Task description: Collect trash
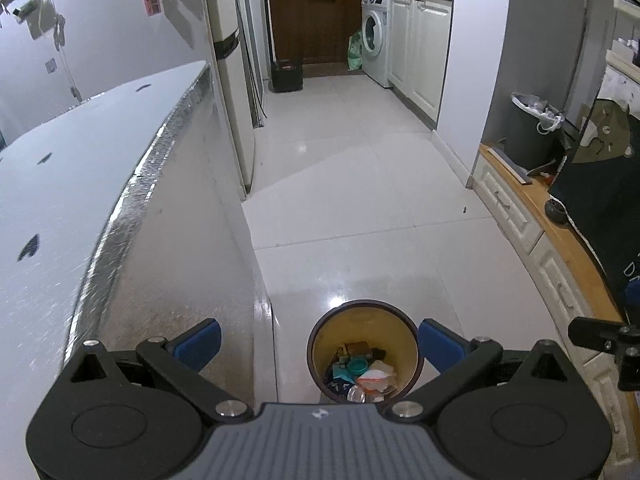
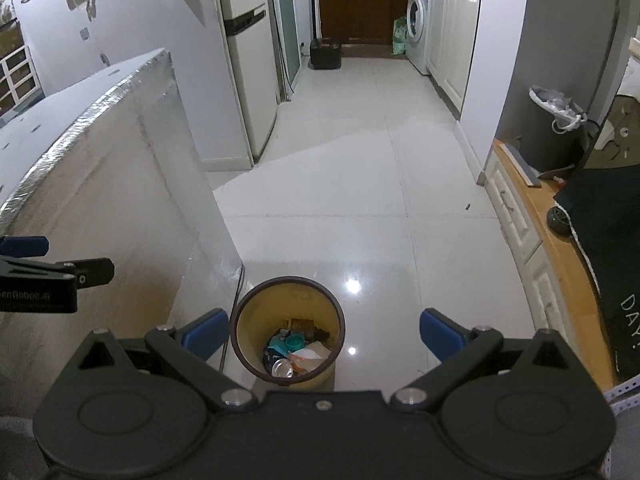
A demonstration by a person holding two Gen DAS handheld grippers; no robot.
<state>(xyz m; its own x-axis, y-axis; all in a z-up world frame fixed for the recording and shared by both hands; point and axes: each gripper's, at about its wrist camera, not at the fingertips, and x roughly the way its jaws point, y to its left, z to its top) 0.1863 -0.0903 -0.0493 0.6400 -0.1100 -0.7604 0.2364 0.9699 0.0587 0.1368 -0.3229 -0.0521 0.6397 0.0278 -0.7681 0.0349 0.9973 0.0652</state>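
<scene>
A small round yellow bin with a dark rim [image 1: 320,334] stands on the white tiled floor beside the table's end. It holds trash: a teal lid, wrappers, a can and paper [image 1: 362,372]. In the right wrist view the bin [image 2: 240,330] sits below, toward my left finger, with the trash [image 2: 298,356] inside. My left gripper [image 1: 319,342] is open and empty, hovering above the bin. My right gripper [image 2: 324,334] is open and empty, also above the bin. Each gripper's side shows at the edge of the other's view.
A white table with a foil edge [image 1: 132,184] fills the left. A wooden bench with drawers [image 1: 556,236] and a dark cloth [image 2: 608,240] runs along the right. A grey lined bin [image 1: 530,132], a fridge [image 2: 248,68] and a washing machine [image 1: 376,34] stand farther off.
</scene>
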